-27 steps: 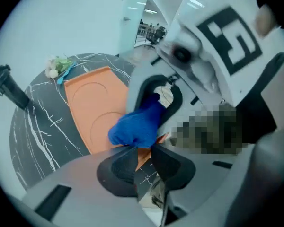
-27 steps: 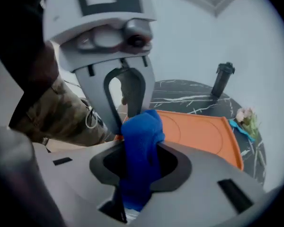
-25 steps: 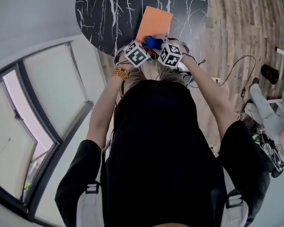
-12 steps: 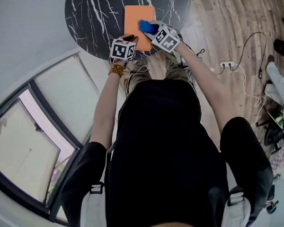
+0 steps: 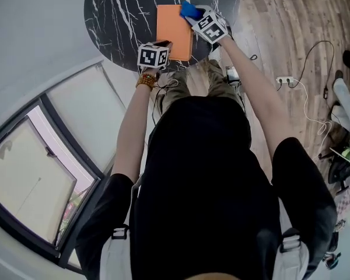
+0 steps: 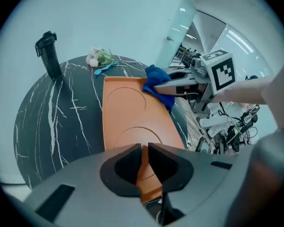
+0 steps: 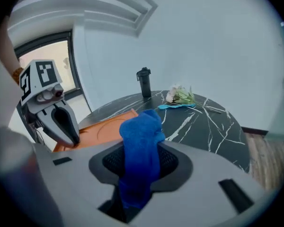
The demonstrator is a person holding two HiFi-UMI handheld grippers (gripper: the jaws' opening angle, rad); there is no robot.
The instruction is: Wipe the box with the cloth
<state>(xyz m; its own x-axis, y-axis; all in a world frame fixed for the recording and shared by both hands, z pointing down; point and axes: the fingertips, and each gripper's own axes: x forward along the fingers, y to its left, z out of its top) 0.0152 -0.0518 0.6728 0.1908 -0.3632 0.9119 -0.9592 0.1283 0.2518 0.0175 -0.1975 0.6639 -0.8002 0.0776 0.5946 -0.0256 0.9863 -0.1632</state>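
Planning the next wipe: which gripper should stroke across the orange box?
Probably right. The right gripper, jaws just opening slightly, holds the blue cloth at the box's far corner; the left gripper, jaws just closing, pinches its near edge, steadying it.

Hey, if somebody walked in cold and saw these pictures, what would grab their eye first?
The bright orange box lying flat on the round black marble table stands out most. Next, the blue cloth bunched in the right gripper at the box's far right corner; its jaws have just been opening slightly around it. The left gripper, jaws just closing, pinches the box's near edge.
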